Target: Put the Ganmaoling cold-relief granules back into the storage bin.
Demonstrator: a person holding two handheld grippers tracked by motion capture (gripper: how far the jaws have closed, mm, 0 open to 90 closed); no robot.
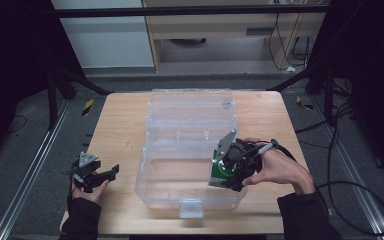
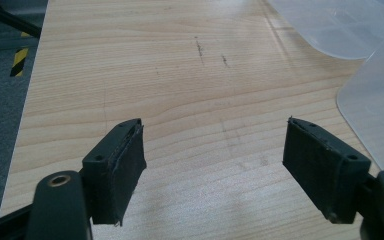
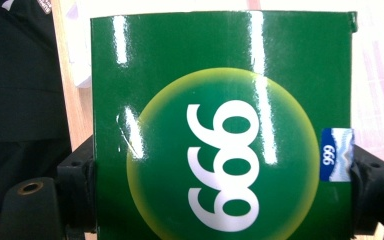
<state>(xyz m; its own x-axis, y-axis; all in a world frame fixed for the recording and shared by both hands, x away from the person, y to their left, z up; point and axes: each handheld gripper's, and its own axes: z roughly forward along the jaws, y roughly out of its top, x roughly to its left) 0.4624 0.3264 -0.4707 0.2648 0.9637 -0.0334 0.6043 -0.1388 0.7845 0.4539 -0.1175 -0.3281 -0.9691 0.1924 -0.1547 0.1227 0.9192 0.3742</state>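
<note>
My right gripper (image 1: 228,172) clamps the glossy green "999" carton (image 3: 222,125) over the clear plastic bin (image 1: 190,197) near the desk's front edge; I'd lower it level; left gripper (image 2: 215,165) idles wide.

A clear plastic box (image 1: 190,150) sits open at the centre of the wooden table (image 1: 120,130). At four o'clock, the right gripper (image 1: 223,176) clamps a green carton (image 1: 220,172) over the box's rim. At eight o'clock, the left gripper (image 1: 111,172) gapes empty.
</note>
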